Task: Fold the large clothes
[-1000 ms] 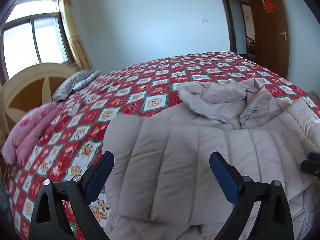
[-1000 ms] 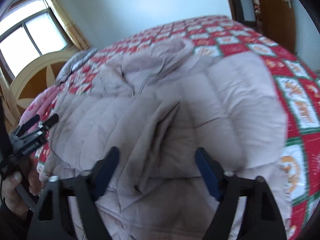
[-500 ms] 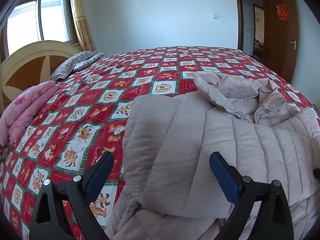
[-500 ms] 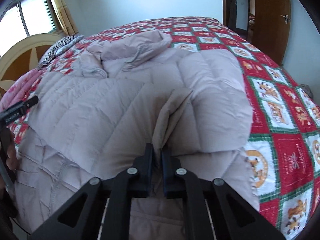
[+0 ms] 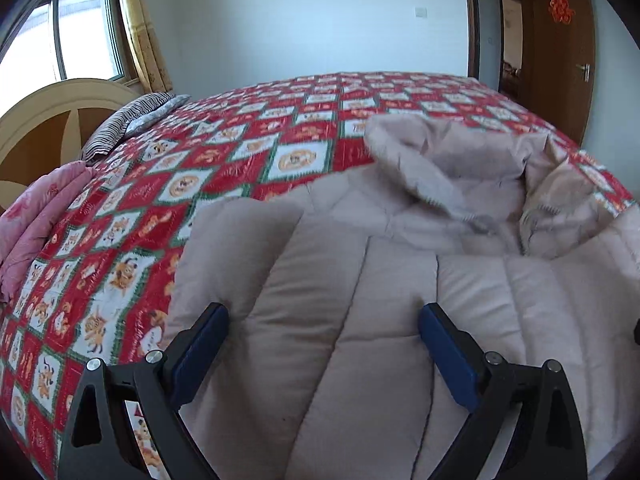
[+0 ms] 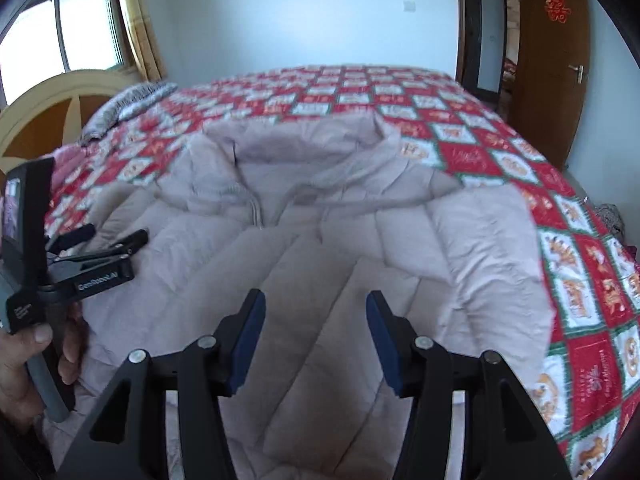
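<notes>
A large beige quilted down coat [image 5: 360,300] lies on the bed with its hood [image 5: 448,160] at the far end and both sleeves folded over the body. It also fills the right wrist view [image 6: 340,240]. My left gripper [image 5: 322,344] is open and empty just above the folded left sleeve. My right gripper [image 6: 316,336] is open and empty over the coat's middle. The left gripper also shows in the right wrist view [image 6: 100,242], held in a hand at the coat's left edge.
The bed has a red, white and green patterned cover [image 5: 224,168]. A pink folded blanket [image 5: 36,216] and a striped pillow [image 5: 128,120] lie by the headboard [image 5: 48,120]. A brown door [image 5: 560,48] stands open at the right.
My right gripper was shut on a fold of the sleeve half a second ago; it has let go and opened, and the sleeve lies flat. The left gripper stayed open and moved closer over the coat.
</notes>
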A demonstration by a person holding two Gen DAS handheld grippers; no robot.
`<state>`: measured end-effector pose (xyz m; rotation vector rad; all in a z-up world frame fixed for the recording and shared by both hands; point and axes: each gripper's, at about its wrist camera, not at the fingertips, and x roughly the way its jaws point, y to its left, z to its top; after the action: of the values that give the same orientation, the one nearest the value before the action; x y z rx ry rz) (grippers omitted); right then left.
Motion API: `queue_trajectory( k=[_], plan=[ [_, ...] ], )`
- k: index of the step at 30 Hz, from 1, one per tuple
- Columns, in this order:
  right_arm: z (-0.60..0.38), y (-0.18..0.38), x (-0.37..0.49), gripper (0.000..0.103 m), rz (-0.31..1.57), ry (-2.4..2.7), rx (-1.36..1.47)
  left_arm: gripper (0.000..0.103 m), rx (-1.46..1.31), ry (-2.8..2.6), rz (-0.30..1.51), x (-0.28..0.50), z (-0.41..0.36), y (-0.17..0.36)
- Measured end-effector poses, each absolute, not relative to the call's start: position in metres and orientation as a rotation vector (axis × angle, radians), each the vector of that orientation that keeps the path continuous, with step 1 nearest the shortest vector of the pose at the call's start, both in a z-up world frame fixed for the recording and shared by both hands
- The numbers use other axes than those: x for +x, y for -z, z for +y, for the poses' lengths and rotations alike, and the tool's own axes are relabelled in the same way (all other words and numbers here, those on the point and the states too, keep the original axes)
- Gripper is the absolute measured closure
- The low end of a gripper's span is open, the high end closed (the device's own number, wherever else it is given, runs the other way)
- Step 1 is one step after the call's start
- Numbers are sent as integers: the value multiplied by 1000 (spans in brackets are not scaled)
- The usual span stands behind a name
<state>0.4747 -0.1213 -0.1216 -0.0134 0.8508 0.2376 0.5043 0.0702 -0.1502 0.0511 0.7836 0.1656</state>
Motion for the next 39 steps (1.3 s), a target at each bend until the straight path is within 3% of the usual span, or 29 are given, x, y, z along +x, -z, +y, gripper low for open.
queue_trajectory(
  k=[9, 39],
  plan=[
    [-125, 158, 476, 48, 868, -194, -53, 2, 30, -137, 804, 509, 72, 170],
    [-114, 166, 476, 47, 846, -136, -129, 1, 43, -146, 838, 515, 71, 179]
  ],
)
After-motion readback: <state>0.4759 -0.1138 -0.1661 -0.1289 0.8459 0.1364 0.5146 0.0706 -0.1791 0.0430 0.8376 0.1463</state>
